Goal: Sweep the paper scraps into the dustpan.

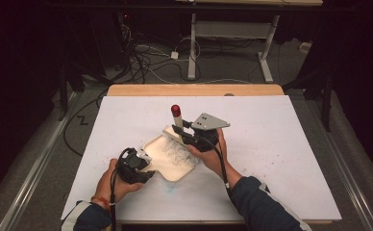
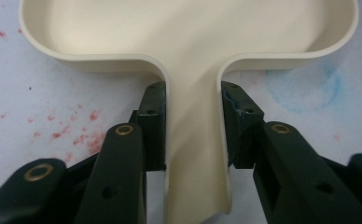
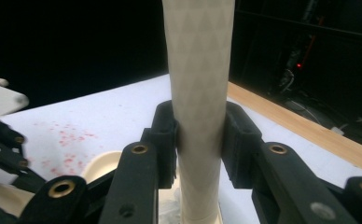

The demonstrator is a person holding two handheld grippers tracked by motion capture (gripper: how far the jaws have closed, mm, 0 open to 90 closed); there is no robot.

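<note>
A cream dustpan-shaped tray (image 1: 171, 161) lies on the white table, with grey smudges inside it. My left gripper (image 1: 145, 167) is shut on the tray's handle (image 2: 195, 140), and its pads (image 2: 153, 116) press on both of the handle's sides. A white stick (image 3: 198, 70) with a red tip (image 1: 176, 110) stands upright over the tray's far rim. My right gripper (image 1: 182, 131) is shut on the stick about halfway up. In the right gripper view the stick's lower end sits over the tray (image 3: 100, 168).
The white table cover (image 1: 280, 144) carries red specks (image 2: 76, 135) and a blue smudge (image 2: 309, 88) near the tray. A wooden edge (image 1: 194, 90) runs along the far side. Beyond it are floor cables (image 1: 146, 57) and a desk frame (image 1: 232, 29).
</note>
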